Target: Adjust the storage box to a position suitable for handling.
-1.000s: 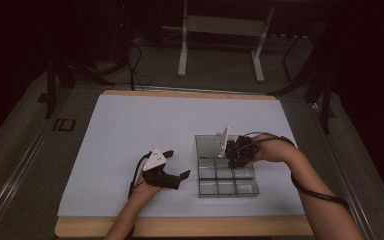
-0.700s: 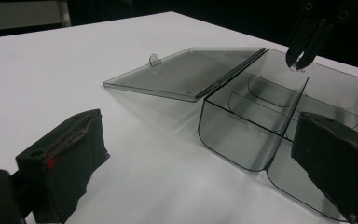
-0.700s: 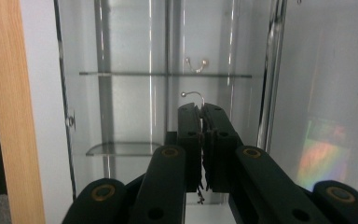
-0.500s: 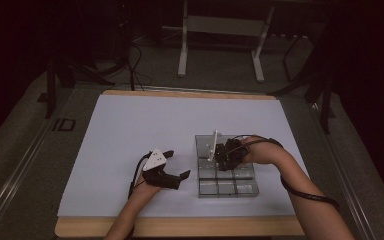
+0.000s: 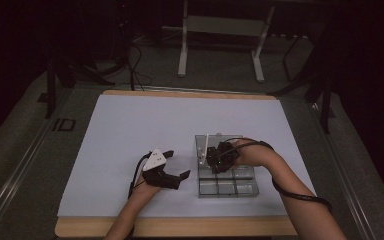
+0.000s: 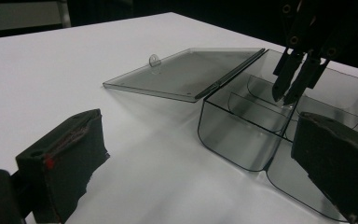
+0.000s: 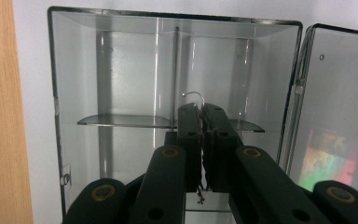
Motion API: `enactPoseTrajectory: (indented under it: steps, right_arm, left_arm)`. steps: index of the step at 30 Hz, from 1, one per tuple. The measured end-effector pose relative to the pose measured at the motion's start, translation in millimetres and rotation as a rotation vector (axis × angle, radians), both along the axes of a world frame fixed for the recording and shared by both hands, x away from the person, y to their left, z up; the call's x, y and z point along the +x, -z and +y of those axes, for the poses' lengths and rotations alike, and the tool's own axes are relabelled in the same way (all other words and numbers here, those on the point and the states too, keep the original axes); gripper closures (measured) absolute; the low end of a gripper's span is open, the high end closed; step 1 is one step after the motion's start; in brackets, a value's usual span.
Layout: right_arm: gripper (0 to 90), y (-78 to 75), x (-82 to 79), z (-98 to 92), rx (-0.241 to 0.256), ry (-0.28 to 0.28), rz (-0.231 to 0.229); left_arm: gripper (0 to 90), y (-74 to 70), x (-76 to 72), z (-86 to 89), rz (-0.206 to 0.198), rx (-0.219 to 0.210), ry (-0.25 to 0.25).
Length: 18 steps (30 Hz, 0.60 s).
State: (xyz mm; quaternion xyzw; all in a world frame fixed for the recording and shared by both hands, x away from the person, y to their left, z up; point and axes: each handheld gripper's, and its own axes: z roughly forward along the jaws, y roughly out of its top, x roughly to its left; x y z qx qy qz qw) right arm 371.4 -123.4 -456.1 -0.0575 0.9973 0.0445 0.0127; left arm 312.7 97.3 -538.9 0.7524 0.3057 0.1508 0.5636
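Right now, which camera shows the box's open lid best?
The left gripper view: the lid lies open, flat beside the clear compartment box, its tab visible. The right gripper view shows part of it at the right edge. The high view shows it small and unclear.

The clear compartment box (image 5: 226, 179) is sitting near the tabletop's (image 5: 130, 125) front edge, toward its right side, and its opened lid (image 6: 186, 74) is lying flat beside it, taking up room there. Inner dividers (image 7: 175, 70) are splitting the box, narrowing each opening. The right gripper (image 5: 215, 159) is occupying a compartment, jaws pressed together. The left gripper (image 5: 172, 167) is resting just beside the box, jaws spread. The tabletop's far half and left side are lying open.
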Motion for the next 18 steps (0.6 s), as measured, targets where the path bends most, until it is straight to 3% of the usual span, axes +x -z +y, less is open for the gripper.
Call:
enactPoseTrajectory:
  steps: [18]
  right_arm:
    - [83.5,2.9,1.4,0.8,-0.012,0.025,-0.002]
  left_arm:
    - [3.5,0.1,-0.7,0.2,-0.003,-0.003,0.003]
